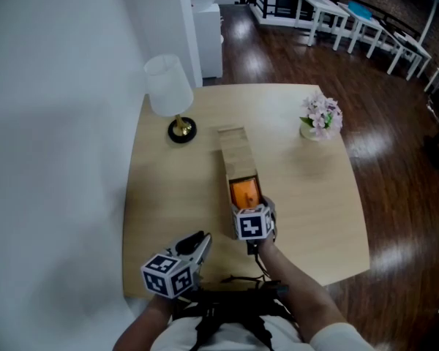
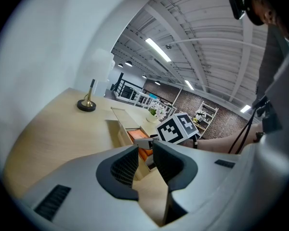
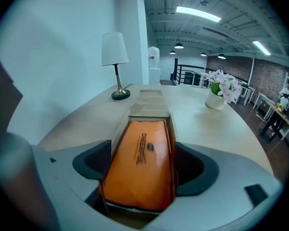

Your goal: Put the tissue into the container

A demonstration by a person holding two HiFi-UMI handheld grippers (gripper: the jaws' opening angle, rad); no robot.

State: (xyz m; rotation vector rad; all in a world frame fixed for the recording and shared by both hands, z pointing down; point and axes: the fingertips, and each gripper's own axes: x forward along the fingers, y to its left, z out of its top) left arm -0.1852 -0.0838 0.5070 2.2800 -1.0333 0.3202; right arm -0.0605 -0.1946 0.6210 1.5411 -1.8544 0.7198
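Observation:
A long wooden container lies in the middle of the table, its lid slid toward the far end. An orange tissue pack sits in its open near end, its back sticking out toward me. My right gripper has its jaws set wide on either side of the pack, pads against its flanks. In the right gripper view the tissue pack fills the gap of the right gripper, with the container beyond. My left gripper hovers near the front edge, jaws nearly together and holding nothing. The left gripper looks toward the container.
A white-shaded lamp stands at the table's far left and a vase of pink flowers at the far right. The wooden table ends just before my body. White side tables stand on the dark floor behind.

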